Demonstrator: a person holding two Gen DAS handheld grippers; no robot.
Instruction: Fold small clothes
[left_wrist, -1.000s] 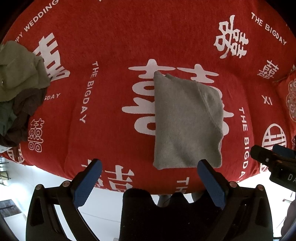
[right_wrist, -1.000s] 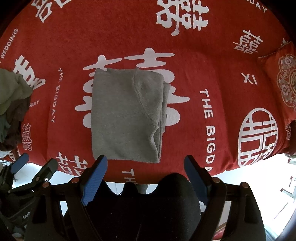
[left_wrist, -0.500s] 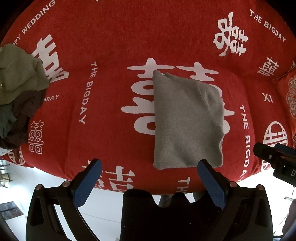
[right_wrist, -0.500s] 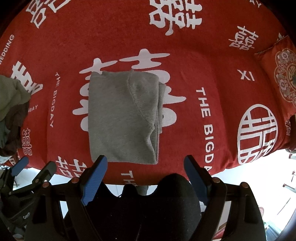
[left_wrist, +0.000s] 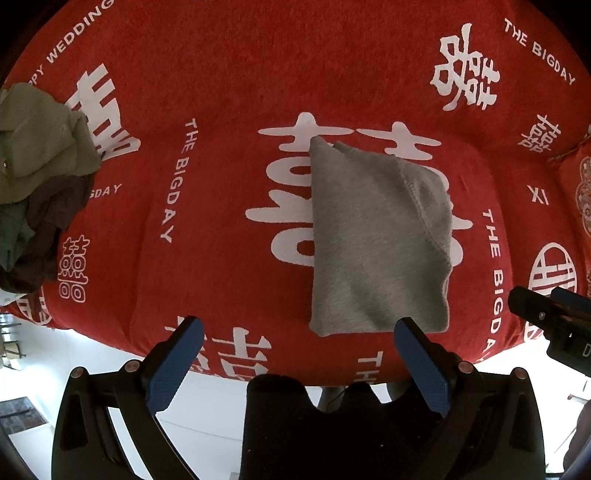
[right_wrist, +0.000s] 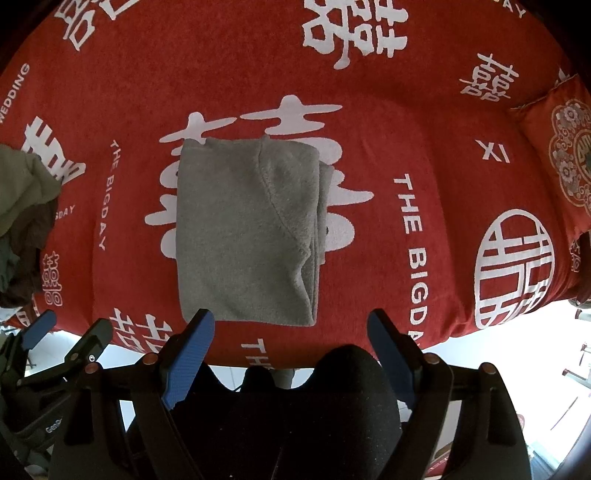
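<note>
A grey garment lies folded into a flat rectangle near the front edge of a red sofa cover with white lettering. It also shows in the right wrist view. My left gripper is open and empty, held off the front edge, left of the garment's near edge. My right gripper is open and empty, just in front of the garment's near edge. The left gripper's fingers show at the lower left of the right wrist view.
A heap of unfolded clothes, olive on top of dark brown, sits at the left end of the cover, also in the right wrist view. A red patterned cushion lies at the right. White floor lies beyond the front edge.
Both grippers have drawn back slightly from the garment and stayed open. The folded garment has not moved.
</note>
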